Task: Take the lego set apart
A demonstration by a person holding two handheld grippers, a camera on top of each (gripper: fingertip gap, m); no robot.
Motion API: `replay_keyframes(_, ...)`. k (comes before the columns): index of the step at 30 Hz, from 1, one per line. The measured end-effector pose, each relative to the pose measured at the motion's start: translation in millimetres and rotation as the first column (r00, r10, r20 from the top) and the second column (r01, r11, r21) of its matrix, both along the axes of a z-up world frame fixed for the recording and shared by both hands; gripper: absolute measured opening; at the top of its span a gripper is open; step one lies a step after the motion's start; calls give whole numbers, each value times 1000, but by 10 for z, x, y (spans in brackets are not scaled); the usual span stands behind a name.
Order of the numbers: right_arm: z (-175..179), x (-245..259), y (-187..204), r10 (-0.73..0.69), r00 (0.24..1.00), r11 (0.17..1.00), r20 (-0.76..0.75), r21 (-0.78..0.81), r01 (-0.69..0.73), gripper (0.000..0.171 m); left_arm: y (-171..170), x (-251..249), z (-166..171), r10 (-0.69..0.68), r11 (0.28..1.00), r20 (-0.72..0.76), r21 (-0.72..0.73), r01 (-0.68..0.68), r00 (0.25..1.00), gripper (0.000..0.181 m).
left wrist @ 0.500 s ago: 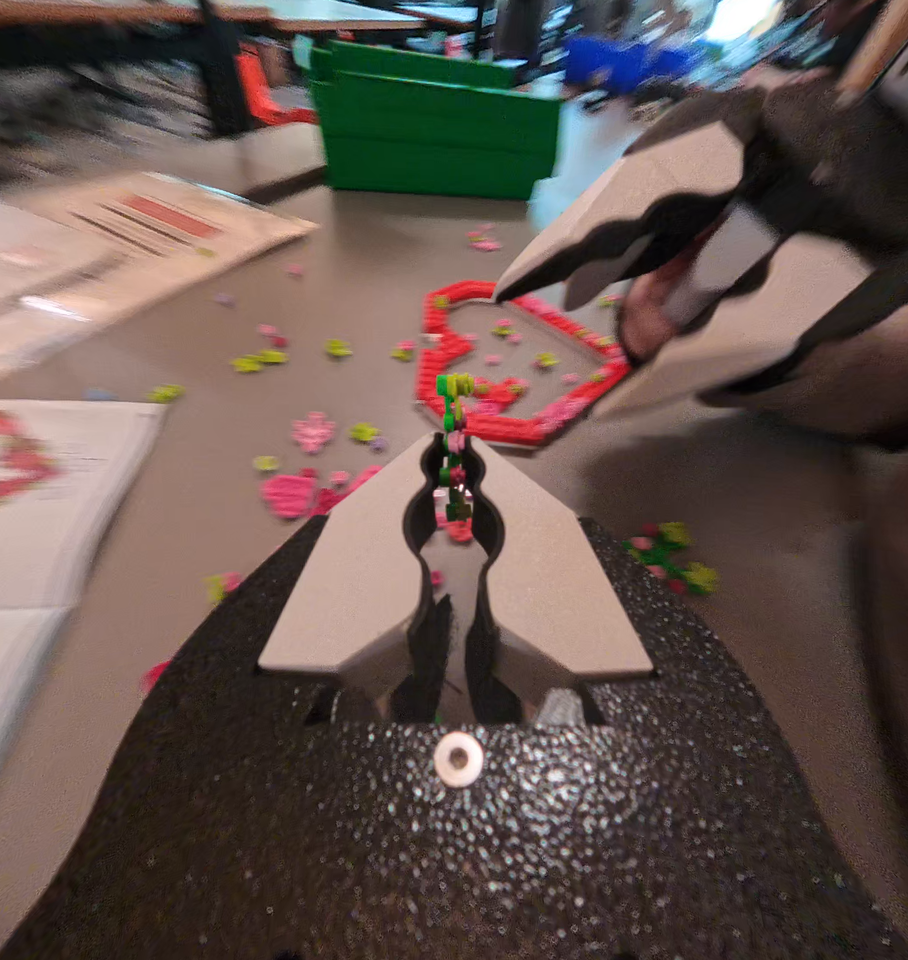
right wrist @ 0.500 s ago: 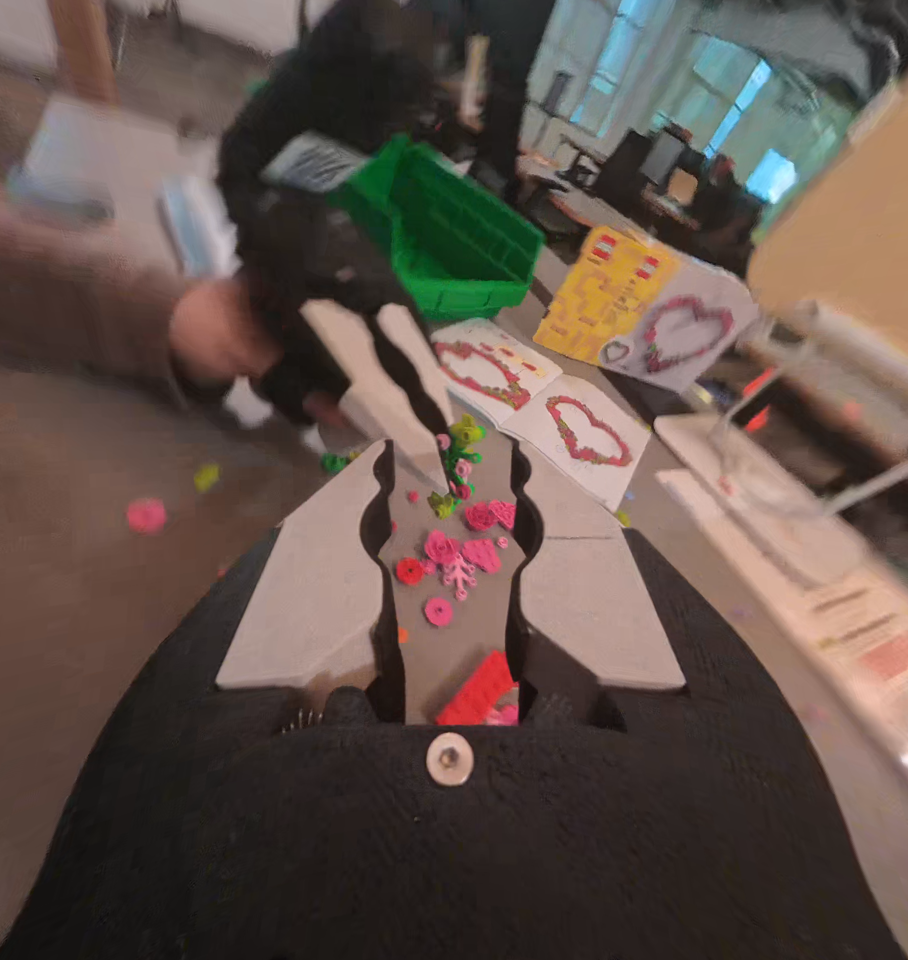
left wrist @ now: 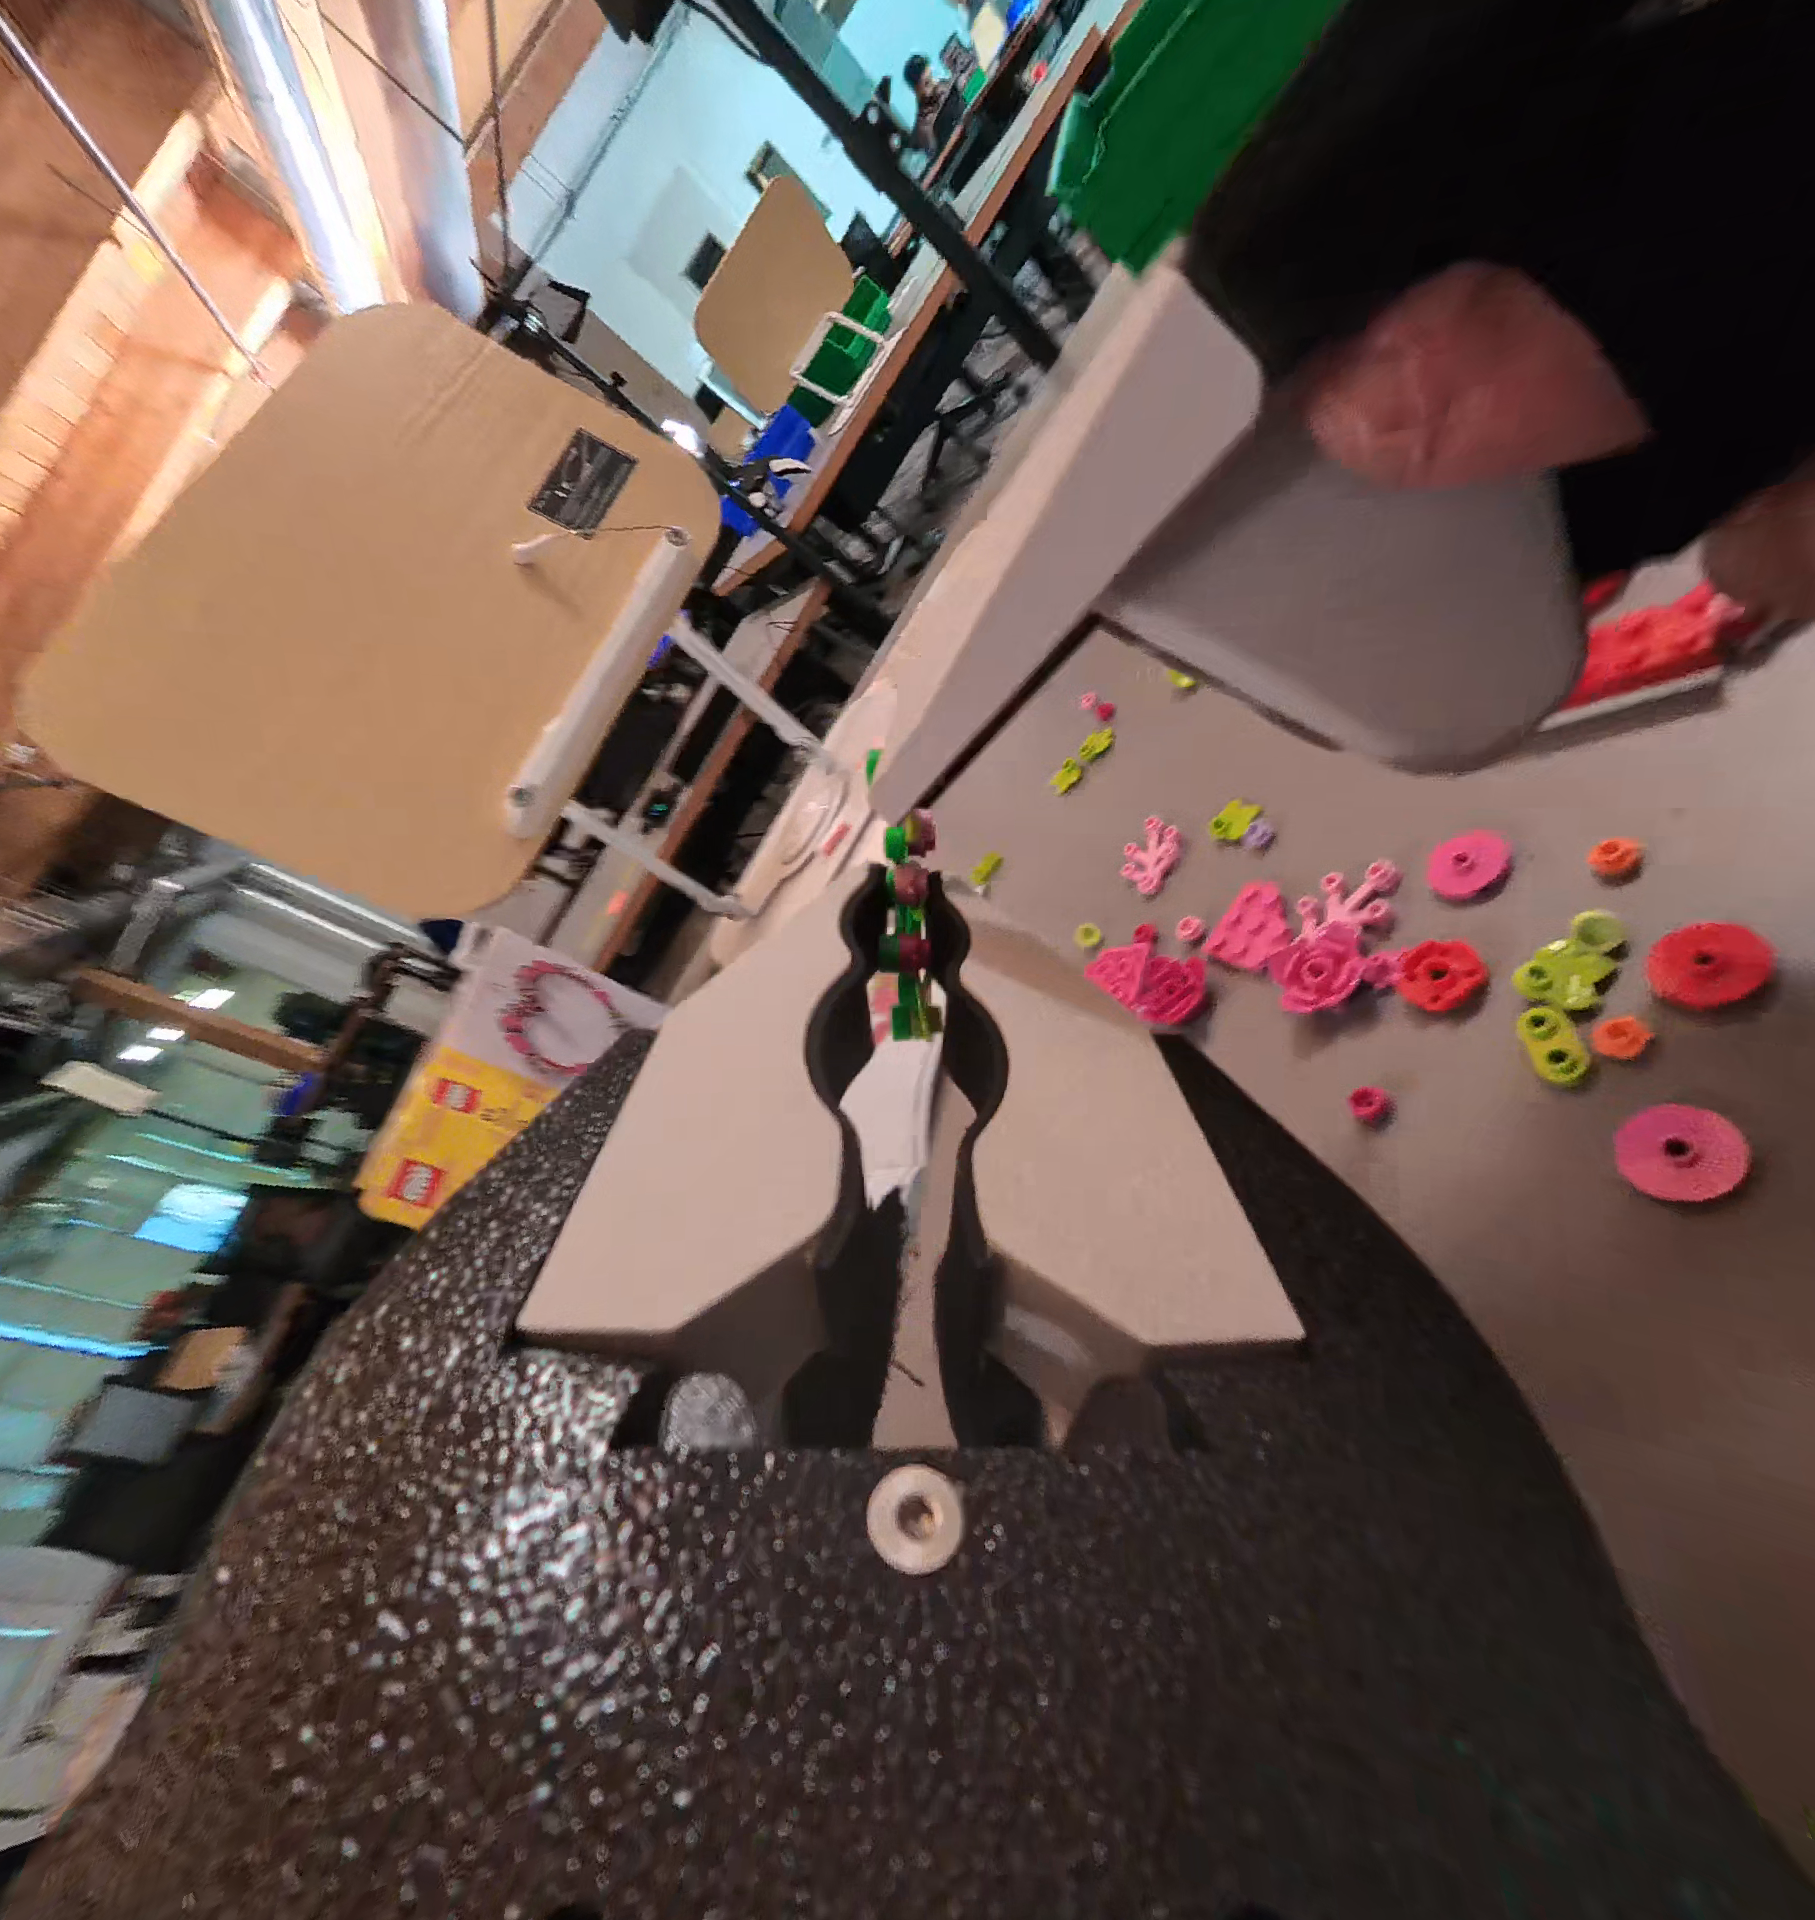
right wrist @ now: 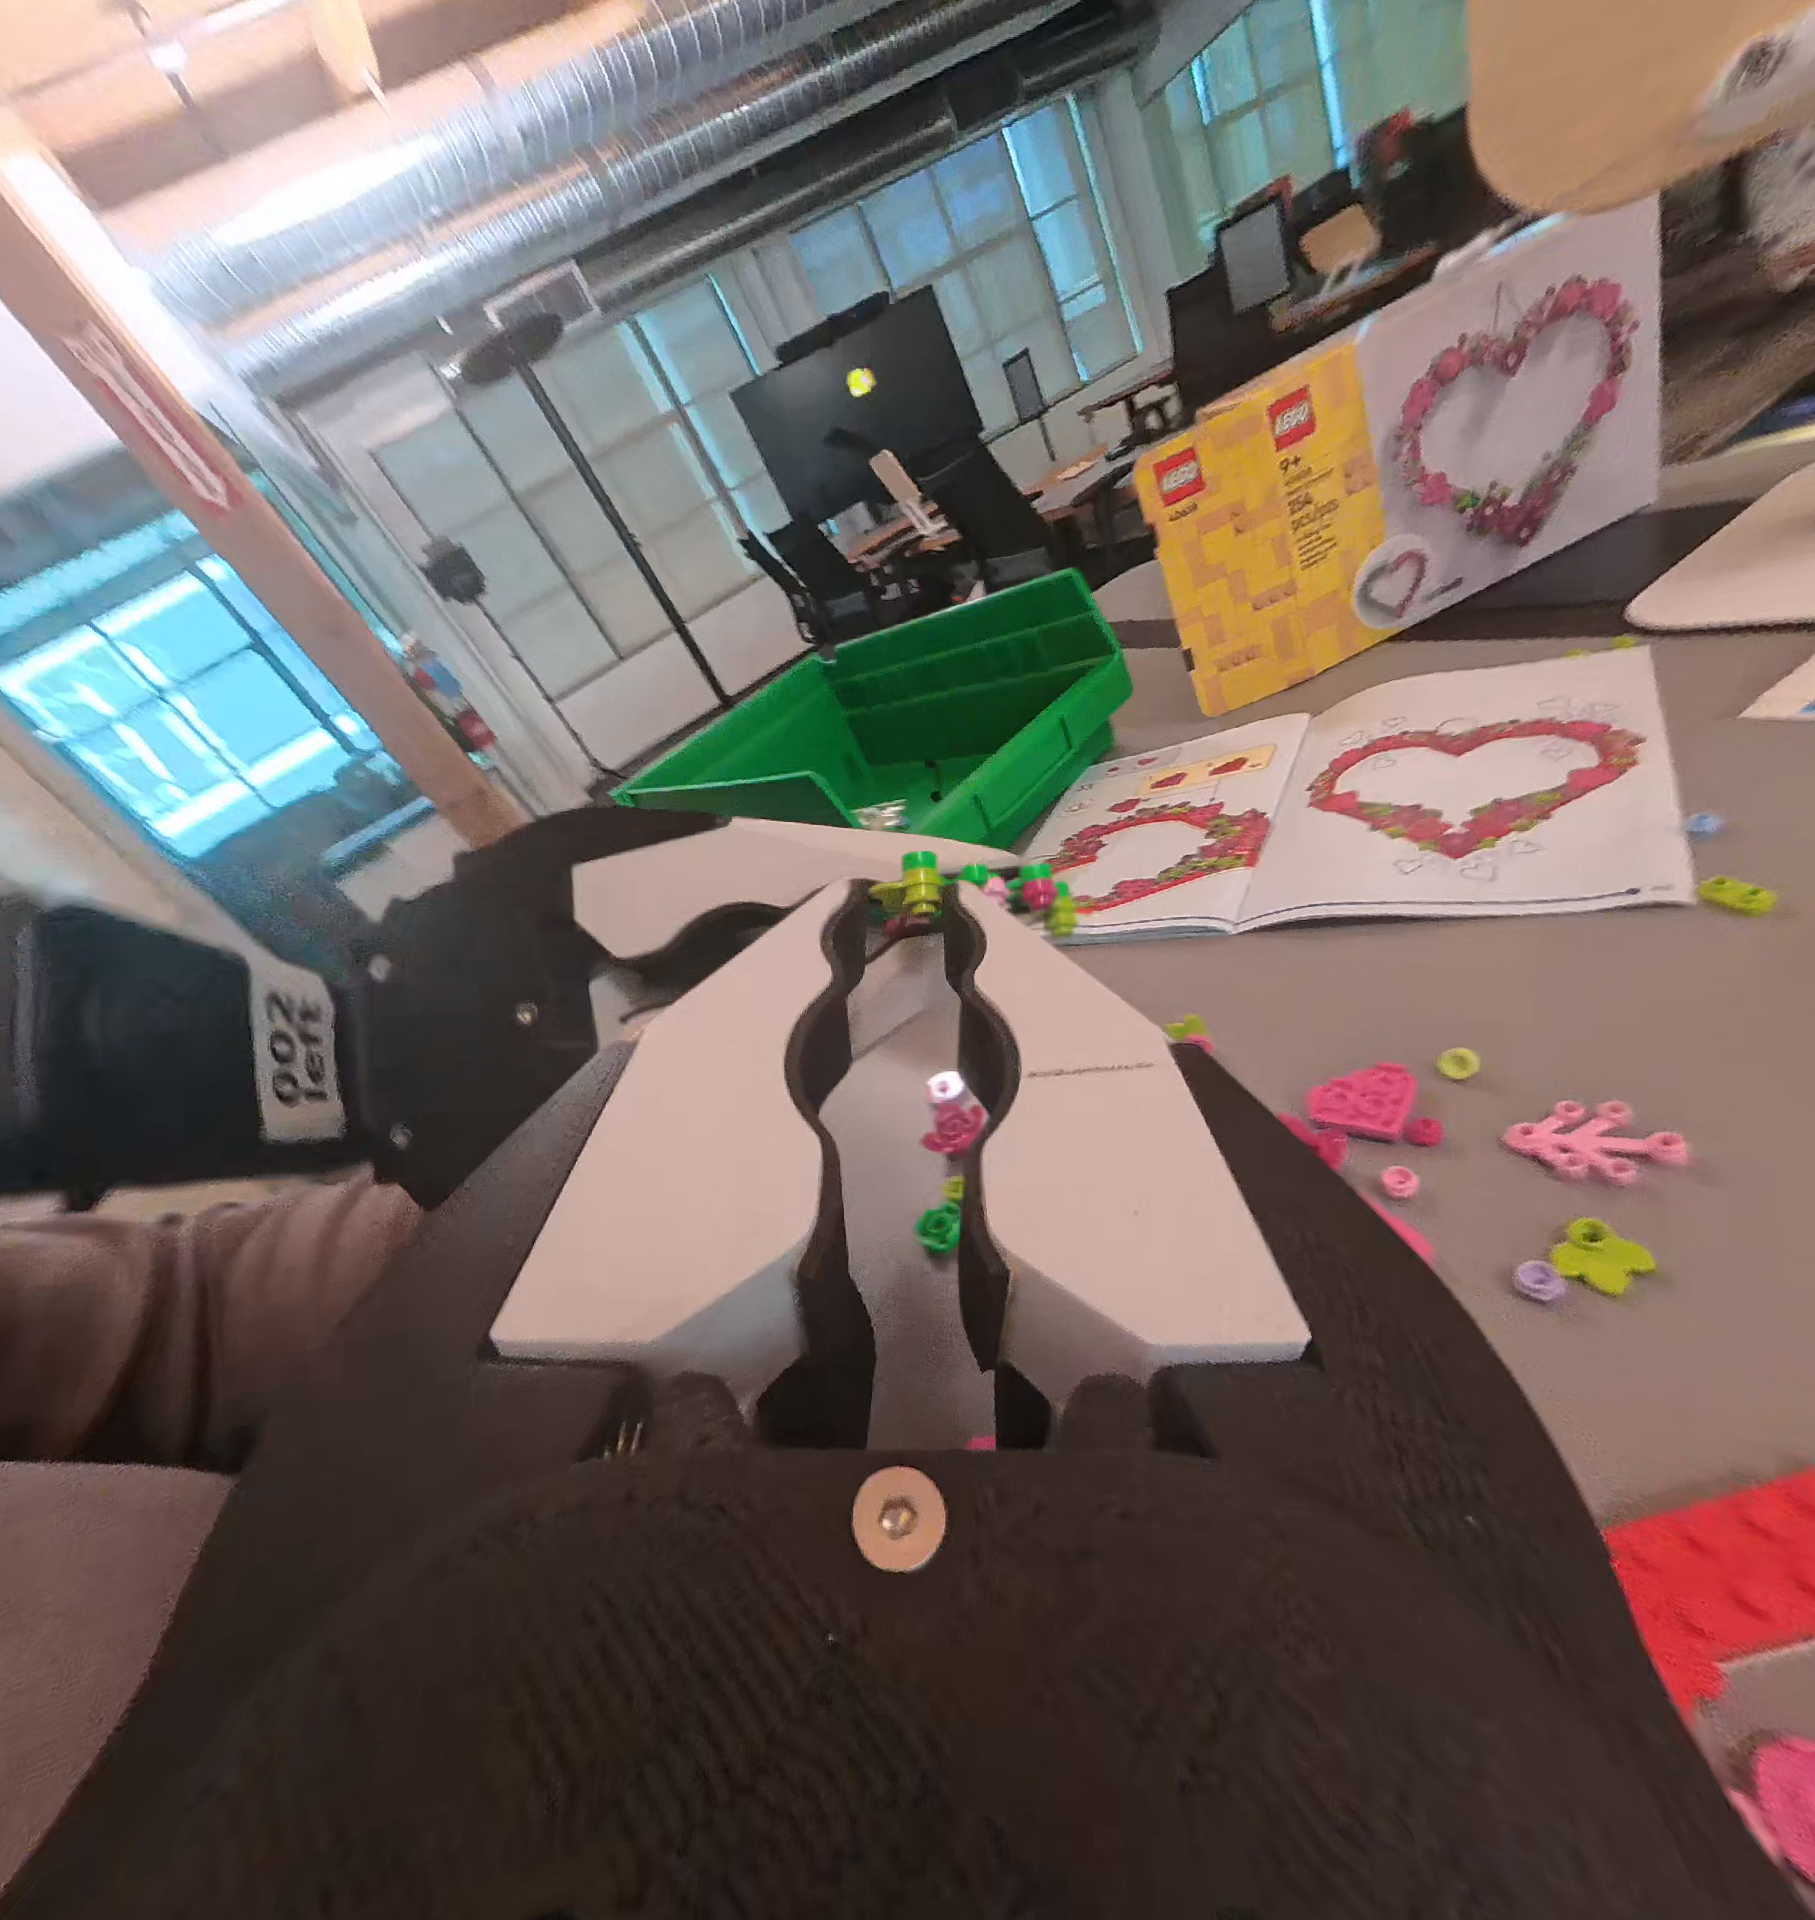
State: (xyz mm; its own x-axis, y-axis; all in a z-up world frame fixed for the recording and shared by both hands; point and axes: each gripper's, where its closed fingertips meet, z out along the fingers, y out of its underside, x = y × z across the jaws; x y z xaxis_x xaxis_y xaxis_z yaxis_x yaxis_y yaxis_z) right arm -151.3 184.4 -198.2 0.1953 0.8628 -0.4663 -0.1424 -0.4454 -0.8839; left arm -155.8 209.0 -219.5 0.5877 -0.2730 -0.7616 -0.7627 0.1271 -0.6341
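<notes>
My left gripper [left wrist: 905,883] is shut on a small green and pink lego sprig [left wrist: 908,940], held above the grey table [left wrist: 1505,1351]. My right gripper [right wrist: 908,894] meets it from the other side, and its jaws are closed on the sprig's lime-green end [right wrist: 922,885]. One of the left gripper's fingers [right wrist: 695,873] shows at the left of the right wrist view, and a right finger [left wrist: 1090,520] crosses the left wrist view. The red heart frame [left wrist: 1651,644] lies on the table, also at the lower right of the right wrist view [right wrist: 1734,1579].
Loose pink, red and lime pieces [left wrist: 1318,966] are scattered on the table, also in the right wrist view [right wrist: 1370,1101]. A green bin [right wrist: 944,717], an open instruction booklet [right wrist: 1454,821] and the set's box [right wrist: 1402,468] stand beyond. A hand [left wrist: 1474,374] holds the right gripper.
Both grippers have lifted, tilted and come together. The right jaws, wide open before, have closed on the far end of the sprig that the left gripper still holds.
</notes>
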Motion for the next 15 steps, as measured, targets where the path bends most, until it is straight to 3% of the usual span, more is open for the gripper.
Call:
replay_keyframes(4, -75, -20, -10, 57, 997, 989, -44, -137, -62, 18, 0, 13, -19, 42, 997, -161, 77, -30, 986, 3)
replay_keyframes(8, -123, -5, -6, 85, 995, 980, -54, -176, -93, 12, 5, 26, -48, 31, 998, -167, 64, -20, 985, 3)
replay_keyframes(15, -264, 133, -5, 135, 951, 971, 278, 153, -182, 12, 45, -131, -67, -11, 1000, -59, -28, 10, 998, 4)
